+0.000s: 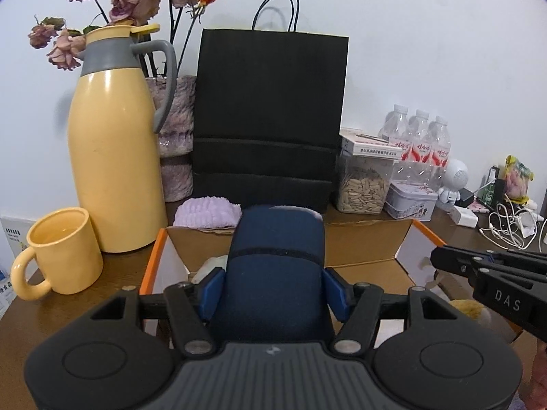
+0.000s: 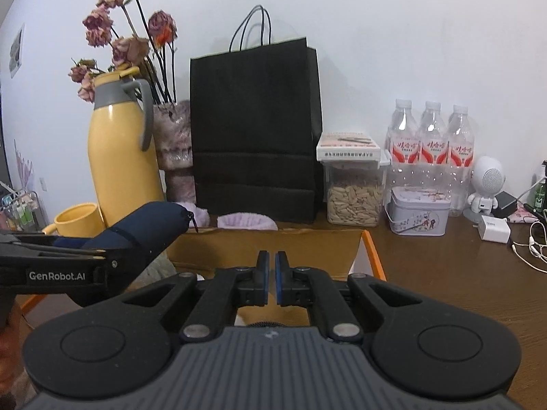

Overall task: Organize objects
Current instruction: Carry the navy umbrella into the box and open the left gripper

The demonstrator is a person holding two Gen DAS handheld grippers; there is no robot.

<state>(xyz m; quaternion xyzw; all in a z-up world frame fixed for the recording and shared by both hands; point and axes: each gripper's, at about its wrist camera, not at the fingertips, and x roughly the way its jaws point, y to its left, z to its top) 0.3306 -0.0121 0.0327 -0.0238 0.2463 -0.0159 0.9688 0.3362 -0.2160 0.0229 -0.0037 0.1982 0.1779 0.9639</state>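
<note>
- One dark blue pouch (image 1: pixel 277 256) sits between the blue fingers (image 1: pixel 213 290) of the left gripper (image 1: pixel 275 290), low in the middle of the left wrist view; the pads press its two sides, about half open, and it hangs over the box.
- One open cardboard box (image 1: pixel 362 253) with orange edges lies on the brown surface (image 1: pixel 68 311), right under both grippers.
- The right gripper (image 2: pixel 272 276) is at the lower centre of the right wrist view, its fingers (image 2: pixel 262 273) closed together with nothing between them.
- One yellow jug (image 1: pixel 112 157) with a grey handle stands at the left, with one yellow mug (image 1: pixel 58 253) just beside it.
- One black paper bag (image 1: pixel 270 116) stands upright at the centre back, behind the box.
- One vase of dried roses (image 1: pixel 136 0) stands between jug and bag, partly hidden by the jug.
- Three water bottles (image 2: pixel 430 143) stand in a row at the right, behind one grey tin (image 2: pixel 418 210).
- One clear jar of seeds (image 2: pixel 354 198) carries a flat white box (image 2: pixel 348 147) on top.
- One lilac towel (image 1: pixel 207 212) lies behind the box, in front of the bag.
- One white robot figure (image 2: pixel 487 184), a white charger (image 2: pixel 494 229) and white cables (image 2: pixel 533 242) crowd the right edge.
</note>
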